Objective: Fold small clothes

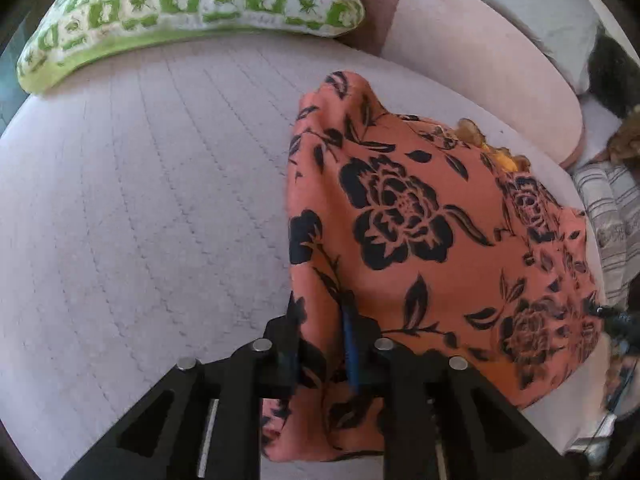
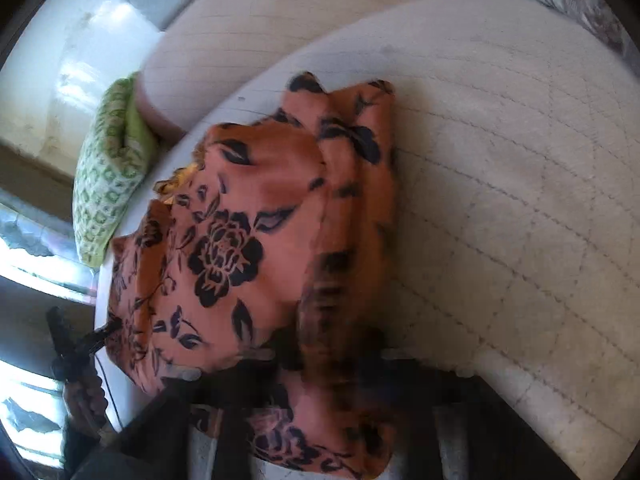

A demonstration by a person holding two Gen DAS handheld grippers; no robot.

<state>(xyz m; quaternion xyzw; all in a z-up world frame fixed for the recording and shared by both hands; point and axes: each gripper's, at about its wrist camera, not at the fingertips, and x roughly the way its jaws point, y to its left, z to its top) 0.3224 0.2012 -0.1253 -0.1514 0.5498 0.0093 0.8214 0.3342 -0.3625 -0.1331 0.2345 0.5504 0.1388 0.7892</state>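
An orange garment with black flower print [image 1: 420, 216] lies on a pale quilted cushion [image 1: 140, 208]. My left gripper [image 1: 320, 344] is shut on its near left corner; cloth bunches between the fingers. In the right wrist view the same garment [image 2: 256, 240] is draped and partly lifted, with a fold running along its right side. My right gripper [image 2: 320, 364] is shut on the garment's near edge; the view there is blurred. The other gripper [image 2: 76, 344] shows at the garment's left edge, and the right one shows in the left wrist view [image 1: 616, 320].
A green and white patterned pillow [image 1: 192, 12] lies at the back of the cushion [image 2: 500, 200], also seen in the right wrist view [image 2: 108, 184]. A pink bolster [image 1: 480, 60] runs along the far right. Striped fabric [image 1: 608, 216] lies beyond the cushion edge.
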